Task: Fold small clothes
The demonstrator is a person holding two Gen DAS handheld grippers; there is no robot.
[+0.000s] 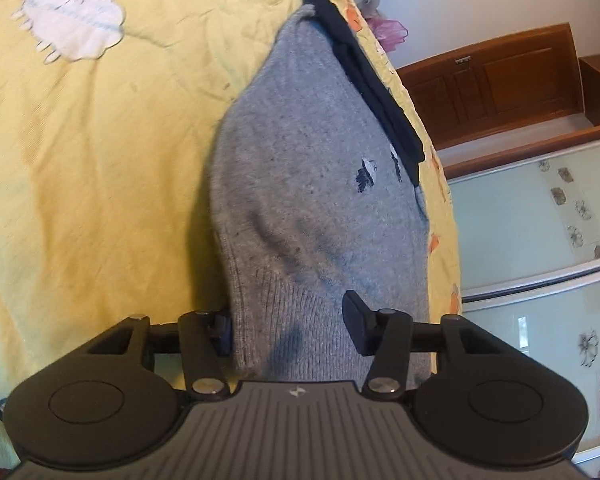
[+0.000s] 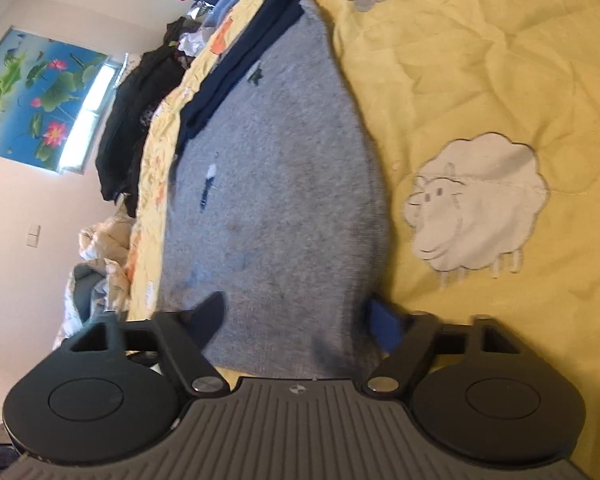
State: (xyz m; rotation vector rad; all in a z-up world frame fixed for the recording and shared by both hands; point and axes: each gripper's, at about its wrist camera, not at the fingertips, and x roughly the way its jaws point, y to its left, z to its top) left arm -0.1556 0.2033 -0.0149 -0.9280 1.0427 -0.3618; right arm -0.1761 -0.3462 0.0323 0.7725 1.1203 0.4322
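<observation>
A small grey knitted sweater (image 1: 304,168) with a dark navy collar (image 1: 372,80) lies on a yellow quilt (image 1: 100,140). It also shows in the right wrist view (image 2: 276,184), with its navy collar (image 2: 240,68) along the left edge. My left gripper (image 1: 288,328) is open, one finger on each side of the sweater's ribbed hem (image 1: 300,332). My right gripper (image 2: 296,320) is open too, its fingers straddling the other end of the sweater. Both fingers' tips are partly hidden by the cloth.
The quilt (image 2: 480,80) has white sheep patches (image 2: 476,204) (image 1: 72,20). The bed's edge runs beside the sweater. A pile of dark clothes (image 2: 140,120) lies past it. A wooden door (image 1: 492,80) and a glass cabinet (image 1: 540,240) stand beyond.
</observation>
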